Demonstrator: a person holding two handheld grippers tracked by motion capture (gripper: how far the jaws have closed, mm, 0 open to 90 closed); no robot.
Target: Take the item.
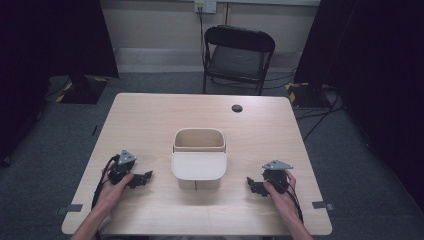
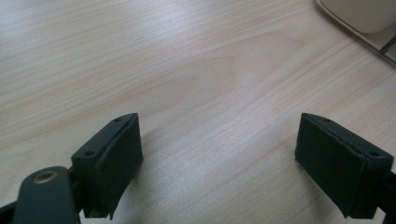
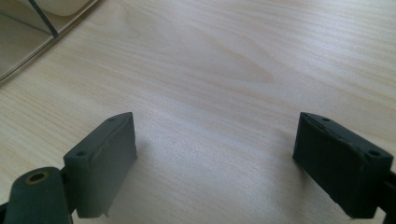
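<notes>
Bin (image 1: 199,165) x1, 2 grippers agape, table (image 1: 150,120).

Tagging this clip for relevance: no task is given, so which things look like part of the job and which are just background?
Likely in the job:
- left hand-held gripper, open, on the table
- right hand-held gripper, open, on the table
- cream container between them

Just lying about:
- folding chair
- round hole in the table

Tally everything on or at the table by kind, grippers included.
Grippers: 2, the left gripper and the right gripper, both open
Cream containers: 1, the cream bin at the table's middle
Folding chairs: 1, the black chair beyond the table
Total: 4
</notes>
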